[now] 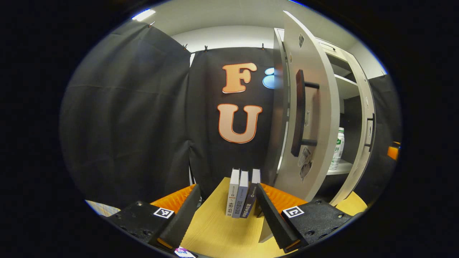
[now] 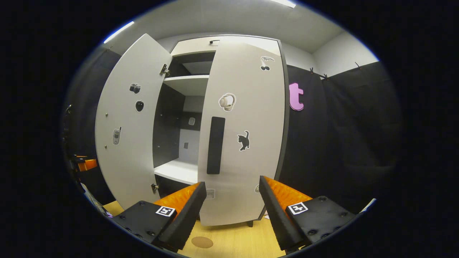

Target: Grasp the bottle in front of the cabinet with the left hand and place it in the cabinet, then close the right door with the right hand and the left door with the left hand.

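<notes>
My left gripper (image 1: 227,211) is spread and empty over the wooden table (image 1: 215,233), three upright books (image 1: 242,195) just beyond its fingers. The bottle (image 1: 337,148) already stands on the cabinet shelf (image 1: 340,167). My right gripper (image 2: 232,211), also spread, faces the right door (image 2: 244,136), which looks almost shut. The left door (image 1: 312,118) hangs wide open; I judge closing it is what remains, with the books near its swing.

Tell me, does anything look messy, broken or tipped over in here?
Nothing stands out. The bottle stands upright on a shelf inside the cabinet. Three books stand straight on the table. The left door hangs wide open, the right door looks almost closed.
</notes>
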Demonstrator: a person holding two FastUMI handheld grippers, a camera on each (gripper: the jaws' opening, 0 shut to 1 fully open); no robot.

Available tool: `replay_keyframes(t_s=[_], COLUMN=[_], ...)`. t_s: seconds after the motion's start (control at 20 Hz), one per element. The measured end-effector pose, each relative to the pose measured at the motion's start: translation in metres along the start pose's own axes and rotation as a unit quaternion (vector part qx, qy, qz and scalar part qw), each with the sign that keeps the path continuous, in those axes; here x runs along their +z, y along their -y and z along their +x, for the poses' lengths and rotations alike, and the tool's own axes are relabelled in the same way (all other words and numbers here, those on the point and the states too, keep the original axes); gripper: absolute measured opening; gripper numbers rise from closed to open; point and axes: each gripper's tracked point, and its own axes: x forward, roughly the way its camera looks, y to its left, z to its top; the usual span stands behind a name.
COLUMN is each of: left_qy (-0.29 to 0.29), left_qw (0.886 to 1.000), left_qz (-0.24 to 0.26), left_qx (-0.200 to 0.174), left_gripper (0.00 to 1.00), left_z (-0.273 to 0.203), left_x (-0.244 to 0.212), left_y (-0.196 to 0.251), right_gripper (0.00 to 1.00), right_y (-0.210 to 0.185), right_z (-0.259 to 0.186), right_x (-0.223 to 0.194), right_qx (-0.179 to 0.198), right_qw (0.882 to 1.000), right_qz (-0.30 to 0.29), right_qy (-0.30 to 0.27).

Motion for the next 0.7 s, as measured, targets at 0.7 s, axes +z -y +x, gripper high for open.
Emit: replay_keyframes(t_s=[0.7], left_qy=[-0.024], left_qw=[0.999], left_qz=[0.000], left_qx=[-0.042], left_gripper=[0.94], left_z=[0.030], left_x=[-0.024], left_y=[0.045], right_gripper=[0.98], right_y=[0.026], right_z=[-0.014], right_x=[0.004], right_qx=[-0.029], right_qw=[1.000], right_qz=[-0.006], right_qy=[0.003])
